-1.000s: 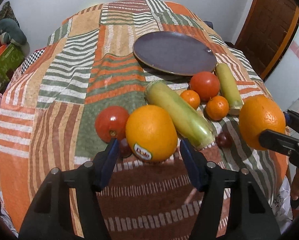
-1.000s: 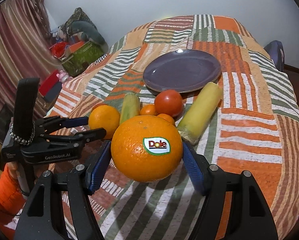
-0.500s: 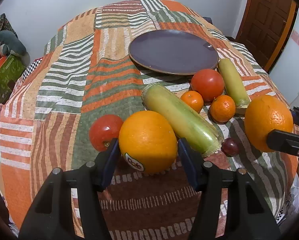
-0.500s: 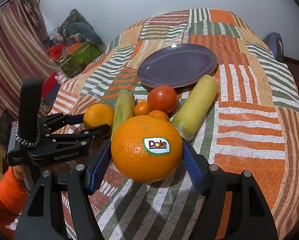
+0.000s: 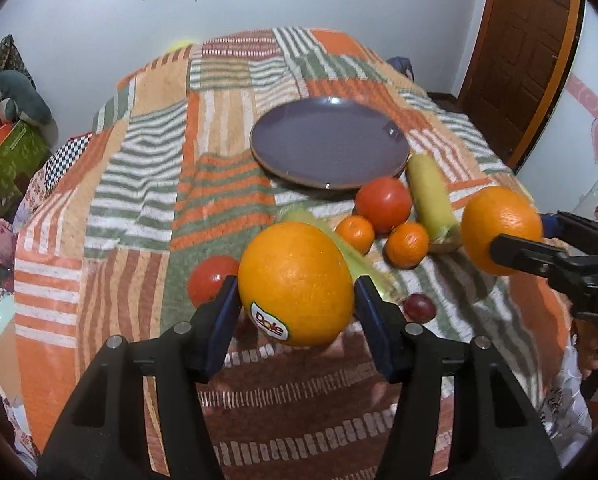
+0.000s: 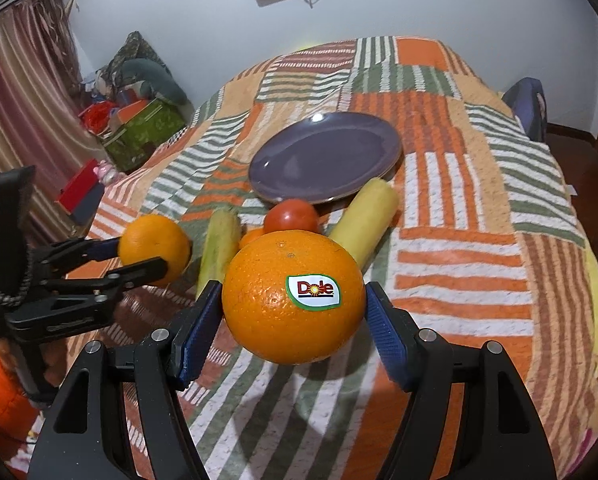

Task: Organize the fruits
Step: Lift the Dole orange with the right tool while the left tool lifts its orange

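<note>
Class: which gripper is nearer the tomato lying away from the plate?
Left. The left gripper, fingers just closed on an orange, is beside the tomato; the right gripper is beyond the grape.

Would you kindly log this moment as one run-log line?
left gripper: shut on left orange | right gripper: shut on right orange | plate: empty

Glossy glazed plate (image 5: 327, 144), woven cloth bedspread (image 5: 147, 168), dimpled shiny orange (image 6: 293, 296), wooden door (image 5: 519, 52)
</note>
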The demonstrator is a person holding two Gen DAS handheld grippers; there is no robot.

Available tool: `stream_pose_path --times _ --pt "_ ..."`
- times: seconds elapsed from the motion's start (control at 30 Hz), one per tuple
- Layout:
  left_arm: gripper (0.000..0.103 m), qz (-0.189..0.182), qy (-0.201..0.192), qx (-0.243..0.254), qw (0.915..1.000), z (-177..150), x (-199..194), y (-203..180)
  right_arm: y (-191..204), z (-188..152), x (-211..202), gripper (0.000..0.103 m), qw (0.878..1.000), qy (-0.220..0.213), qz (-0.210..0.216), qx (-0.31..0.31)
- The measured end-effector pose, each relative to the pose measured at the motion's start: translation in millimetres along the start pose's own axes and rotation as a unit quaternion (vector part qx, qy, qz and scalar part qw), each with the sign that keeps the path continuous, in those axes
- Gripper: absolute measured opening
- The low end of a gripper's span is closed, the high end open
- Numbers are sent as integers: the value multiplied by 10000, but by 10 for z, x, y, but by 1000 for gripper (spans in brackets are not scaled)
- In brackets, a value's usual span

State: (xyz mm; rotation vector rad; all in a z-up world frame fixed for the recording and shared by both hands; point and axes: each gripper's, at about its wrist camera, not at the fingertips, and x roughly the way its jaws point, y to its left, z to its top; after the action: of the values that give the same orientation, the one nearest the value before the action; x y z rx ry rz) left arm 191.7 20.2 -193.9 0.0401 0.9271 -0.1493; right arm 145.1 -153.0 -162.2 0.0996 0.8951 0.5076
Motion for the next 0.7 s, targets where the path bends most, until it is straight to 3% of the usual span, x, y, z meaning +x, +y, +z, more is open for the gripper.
stream_pose_path --times 0.37,0.7 --pt "57 -89 -591 34 9982 393 -259 -51 -8 306 -152 67 9981 -501 -262 -260" --pt "58 -25 -977 13 9952 730 -258 23 22 625 -142 67 9941 -852 -404 -542"
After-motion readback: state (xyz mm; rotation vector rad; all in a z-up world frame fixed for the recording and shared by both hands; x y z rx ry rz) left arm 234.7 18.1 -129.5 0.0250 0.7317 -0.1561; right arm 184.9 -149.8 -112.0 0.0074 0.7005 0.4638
